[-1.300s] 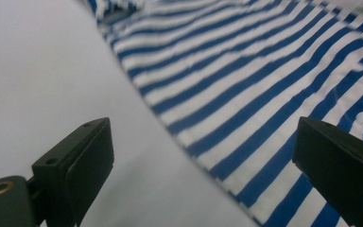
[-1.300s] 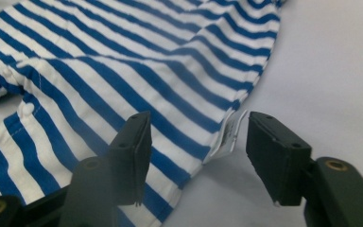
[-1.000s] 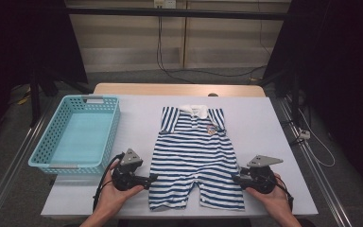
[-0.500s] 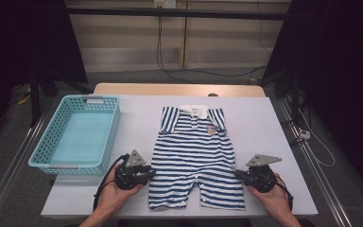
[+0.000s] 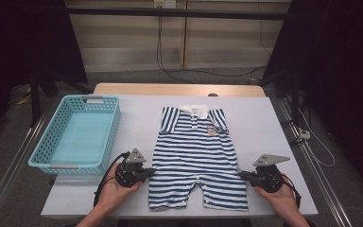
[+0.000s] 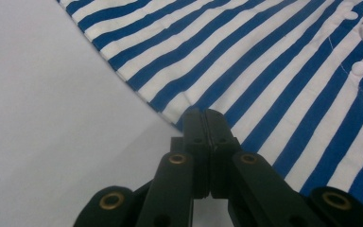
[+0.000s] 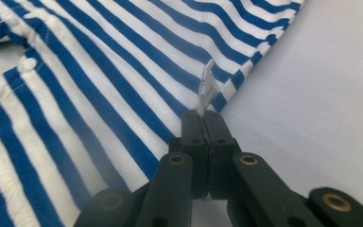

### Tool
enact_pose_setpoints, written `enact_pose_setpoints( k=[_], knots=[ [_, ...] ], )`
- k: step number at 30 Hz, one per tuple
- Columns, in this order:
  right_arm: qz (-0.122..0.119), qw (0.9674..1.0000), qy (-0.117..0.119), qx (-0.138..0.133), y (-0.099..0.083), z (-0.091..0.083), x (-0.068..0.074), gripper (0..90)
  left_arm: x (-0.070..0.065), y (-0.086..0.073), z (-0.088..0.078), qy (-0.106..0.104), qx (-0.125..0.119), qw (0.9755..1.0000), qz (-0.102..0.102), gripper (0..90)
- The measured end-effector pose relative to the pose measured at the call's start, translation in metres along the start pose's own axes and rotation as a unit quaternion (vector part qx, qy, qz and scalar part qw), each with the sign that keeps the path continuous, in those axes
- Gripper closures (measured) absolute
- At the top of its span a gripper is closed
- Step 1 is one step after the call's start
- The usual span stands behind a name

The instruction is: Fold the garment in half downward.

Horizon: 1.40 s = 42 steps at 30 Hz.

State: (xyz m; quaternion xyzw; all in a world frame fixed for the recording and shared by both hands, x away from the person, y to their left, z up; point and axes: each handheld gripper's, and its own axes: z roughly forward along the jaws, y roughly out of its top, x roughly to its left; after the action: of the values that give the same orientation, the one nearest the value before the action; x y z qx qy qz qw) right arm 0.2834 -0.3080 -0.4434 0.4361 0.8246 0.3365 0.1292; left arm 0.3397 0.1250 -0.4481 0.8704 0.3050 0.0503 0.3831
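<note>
A striped romper (image 5: pixel 196 158) is lying flat and face up on the white table (image 5: pixel 274 127), collar toward the far edge and leg openings toward the person, with a light blue basket (image 5: pixel 78 135) standing apart to its left.

The left gripper (image 5: pixel 147 173) is being held at the romper's left side seam, just above the leg. Its jaws have just been closing and are now standing together on the cloth edge, as the left gripper view is showing, with the hem (image 6: pixel 170 111) being pinched at the tips of the left gripper (image 6: pixel 207 116). The right gripper (image 5: pixel 242 174) is being held at the opposite side seam. Its jaws are likewise pressed together on the fabric edge, and in the right gripper view a small white tag (image 7: pixel 208 90) is sticking up just beyond the tips of the right gripper (image 7: pixel 204 117).

The garment is being judged light, soft and limp. No shape is likely to be kept once it is lifted, and anything left unsupported between the two grips is expected to sag. The seamed edges, where the cloth is doubled, are being judged the soundest places to take hold, since thin knit can slide out of a shallow pinch. The grip on the right looks shallow, near the very edge, so slipping is being considered possible there.
</note>
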Motion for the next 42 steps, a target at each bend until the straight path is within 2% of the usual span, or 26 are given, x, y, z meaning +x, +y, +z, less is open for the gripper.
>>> enact_pose_setpoints(
  k=[4, 5, 6, 7, 8, 11, 14, 15, 19, 20, 25, 27, 29, 31, 32, 36, 38, 40, 42],
  knots=[
    [-0.014, 0.9998, 0.012, -0.008, -0.002, -0.003, 0.001, 90.0, -0.001, -0.002, -0.004, -0.007, 0.0, 0.9999, -0.01, 89.5],
    [-0.015, 0.9998, 0.011, -0.008, -0.003, -0.004, 0.001, 90.0, -0.001, -0.003, -0.005, -0.008, 0.0, 0.9999, -0.006, 89.4],
    [-0.018, 0.9997, 0.014, -0.008, -0.003, -0.004, 0.001, 90.0, -0.003, -0.004, -0.006, 0.006, 0.007, 0.9999, -0.006, 89.4],
    [-0.02, 0.9997, 0.015, -0.008, -0.003, -0.004, 0.002, 90.0, -0.004, -0.005, -0.007, 0.006, 0.011, 0.9999, -0.011, 89.5],
    [-0.023, 0.9996, 0.016, -0.005, -0.004, -0.005, 0.003, 90.0, -0.002, -0.007, -0.007, -0.015, 0.002, 0.9999, -0.007, 89.5],
    [-0.034, 0.9991, 0.024, -0.003, -0.006, -0.006, 0.007, 90.0, -0.005, -0.01, -0.013, -0.001, 0.012, 0.9999, -0.006, 89.5],
    [-0.035, 0.999, 0.028, -0.003, -0.007, -0.008, 0.01, 90.0, -0.009, -0.012, -0.017, 0.002, 0.007, 1.0, -0.003, 89.4],
    [-0.038, 0.9988, 0.029, -0.001, -0.008, -0.009, 0.011, 90.0, -0.007, -0.013, -0.018, -0.021, 0.003, 0.9998, -0.004, 89.5],
    [-0.051, 0.9979, 0.039, -0.001, -0.009, -0.009, 0.014, 90.0, -0.012, -0.018, -0.023, -0.029, -0.002, 0.9995, -0.016, 89.4],
    [-0.05, 0.998, 0.038, 0.001, -0.009, -0.011, 0.016, 90.0, -0.014, -0.018, -0.025, -0.011, 0.009, 0.9999, -0.009, 89.5],
    [-0.053, 0.9976, 0.044, -0.002, -0.011, -0.016, 0.022, 90.0, -0.019, -0.024, -0.032, -0.02, 0.01, 0.9997, -0.01, 89.3],
    [-0.053, 0.9976, 0.044, -0.002, -0.012, -0.016, 0.022, 89.4, -0.019, -0.025, -0.033, -0.019, 0.003, 0.9996, -0.022, 89.2],
    [-0.05, 0.9978, 0.043, -0.001, -0.011, -0.014, 0.021, 80.8, -0.015, -0.023, -0.031, -0.026, -0.006, 0.9991, -0.031, 88.7],
    [-0.042, 0.9985, 0.036, -0.002, -0.011, -0.015, 0.02, 71.9, -0.011, -0.022, -0.03, -0.021, -0.007, 0.9994, -0.025, 86.8],
    [-0.039, 0.9985, 0.038, -0.005, -0.011, -0.015, 0.02, 66.0, -0.011, -0.022, -0.03, -0.018, -0.01, 0.9991, -0.037, 82.5],
    [-0.023, 0.9988, 0.038, -0.023, -0.01, -0.015, 0.016, 51.8, -0.004, -0.017, -0.031, 0.001, -0.029, 0.9988, -0.04, 69.5],
    [-0.01, 0.9987, 0.034, -0.037, -0.008, -0.013, 0.012, 41.5, -0.003, -0.015, -0.03, 0.014, -0.04, 0.9981, -0.044, 58.9],
    [-0.001, 0.9983, 0.024, -0.053, -0.005, -0.012, 0.01, 34.8, -0.002, -0.012, -0.031, 0.023, -0.052, 0.9976, -0.039, 52.8],
    [0.016, 0.9974, 0.009, -0.07, -0.002, -0.013, 0.008, 28.6, -0.001, -0.009, -0.03, 0.038, -0.074, 0.9957, -0.042, 44.6]
  ],
)
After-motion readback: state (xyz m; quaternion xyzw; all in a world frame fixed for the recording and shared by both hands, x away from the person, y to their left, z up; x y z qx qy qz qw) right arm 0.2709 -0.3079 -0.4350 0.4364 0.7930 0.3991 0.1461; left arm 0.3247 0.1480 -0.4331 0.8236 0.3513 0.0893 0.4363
